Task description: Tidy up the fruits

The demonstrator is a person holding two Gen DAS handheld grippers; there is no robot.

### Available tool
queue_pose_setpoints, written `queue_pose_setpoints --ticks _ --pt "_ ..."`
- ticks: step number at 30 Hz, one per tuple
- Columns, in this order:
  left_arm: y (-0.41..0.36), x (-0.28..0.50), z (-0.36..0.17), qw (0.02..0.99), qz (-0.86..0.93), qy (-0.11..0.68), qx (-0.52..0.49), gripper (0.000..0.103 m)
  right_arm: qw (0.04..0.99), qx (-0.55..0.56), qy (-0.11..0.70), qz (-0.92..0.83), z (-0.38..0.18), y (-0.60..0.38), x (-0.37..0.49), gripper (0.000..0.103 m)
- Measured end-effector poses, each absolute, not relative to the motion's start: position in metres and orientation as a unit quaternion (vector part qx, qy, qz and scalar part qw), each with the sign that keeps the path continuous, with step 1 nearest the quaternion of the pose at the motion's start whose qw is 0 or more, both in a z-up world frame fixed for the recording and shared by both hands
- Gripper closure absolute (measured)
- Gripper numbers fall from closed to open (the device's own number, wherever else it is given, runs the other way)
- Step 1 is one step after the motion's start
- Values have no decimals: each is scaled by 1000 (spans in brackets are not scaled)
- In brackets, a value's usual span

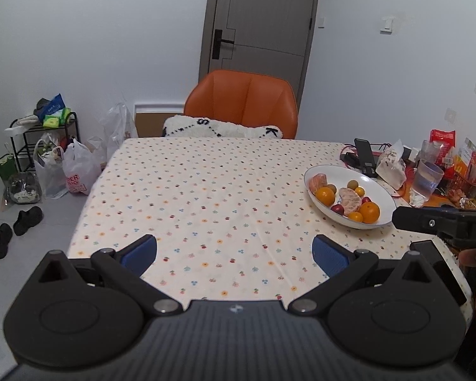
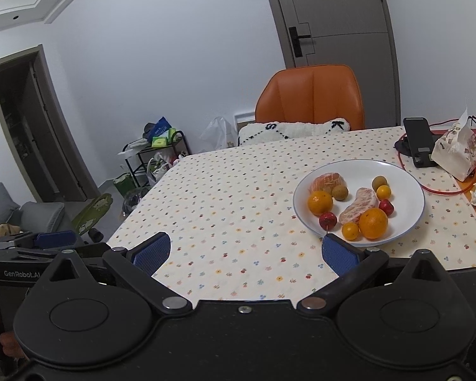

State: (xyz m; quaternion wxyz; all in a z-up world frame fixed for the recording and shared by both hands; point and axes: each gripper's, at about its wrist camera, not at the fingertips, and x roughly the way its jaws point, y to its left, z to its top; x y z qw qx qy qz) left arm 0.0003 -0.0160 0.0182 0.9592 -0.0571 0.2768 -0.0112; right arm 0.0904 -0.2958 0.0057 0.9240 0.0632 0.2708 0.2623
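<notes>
Black grippers w/ blue-padded fingers (image 1: 328, 255), silver screws

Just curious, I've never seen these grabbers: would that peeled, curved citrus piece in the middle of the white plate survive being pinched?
The peeled, curved citrus piece is bare of rind, so it probably squashes or splits if pinched hard. It likely won't roll, lying flat on the white plate among round fruits.

One white plate (image 2: 409, 187) is counted on the table. It holds two large oranges (image 2: 373, 223), two small kumquat-like fruits (image 2: 350, 231), two peeled citrus pieces (image 2: 360, 204), two red cherry-like fruits (image 2: 327, 220) and two brownish-green round fruits (image 2: 379, 181).
</notes>
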Motion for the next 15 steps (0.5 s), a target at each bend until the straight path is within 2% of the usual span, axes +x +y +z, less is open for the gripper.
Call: queue_pose_setpoints --ticks 15 --pt "-12 -19 27 961 -16 271 -62 0 923 52 263 274 16 -293 65 0"
